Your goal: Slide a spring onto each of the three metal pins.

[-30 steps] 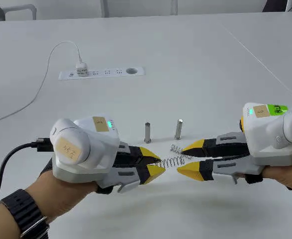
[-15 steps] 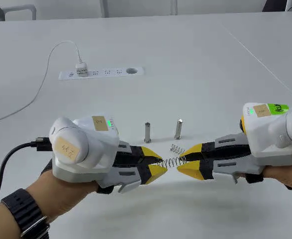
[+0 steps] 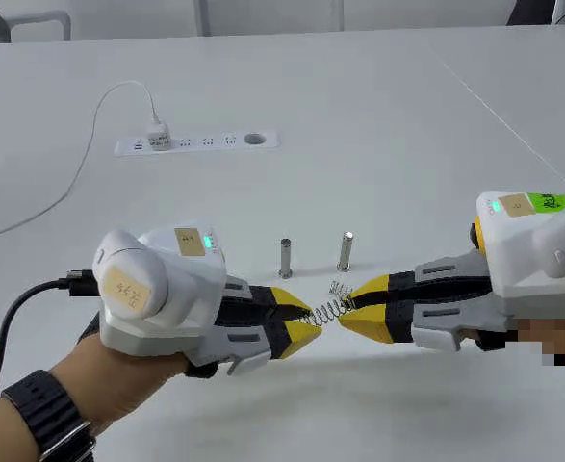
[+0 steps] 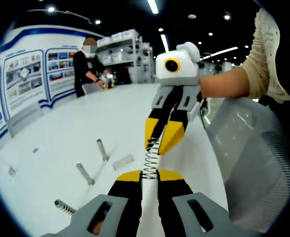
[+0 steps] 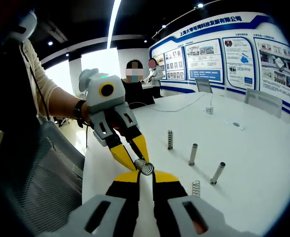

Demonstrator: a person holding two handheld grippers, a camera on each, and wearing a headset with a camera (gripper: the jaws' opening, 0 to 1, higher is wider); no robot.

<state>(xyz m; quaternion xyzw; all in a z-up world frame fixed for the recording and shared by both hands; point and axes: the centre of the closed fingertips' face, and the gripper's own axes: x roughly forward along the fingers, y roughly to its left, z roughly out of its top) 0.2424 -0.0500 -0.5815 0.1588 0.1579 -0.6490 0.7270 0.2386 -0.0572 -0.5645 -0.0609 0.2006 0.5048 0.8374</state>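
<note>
spring (image 3: 326, 310) joins left hand-held gripper (image 3: 308, 319), right hand-held gripper (image 3: 348, 310)

**Held spring** (image 3: 325, 310): thin steel coil, clear of the surface, spanning between the left gripper (image 3: 313, 319) and the right gripper (image 3: 346, 310), one end pinched in each closed tip.

**Loose spring** (image 3: 339, 287): matching coil, lying on its side on the surface just behind the held spring.

**First bare pin** (image 3: 285, 257), **second bare pin** (image 3: 346, 250): short plain metal cylinders, upright, side by side but apart.

**Sprung pin** (image 5: 170, 139): upright, coil around its shaft, in line with the two bare pins.
</note>
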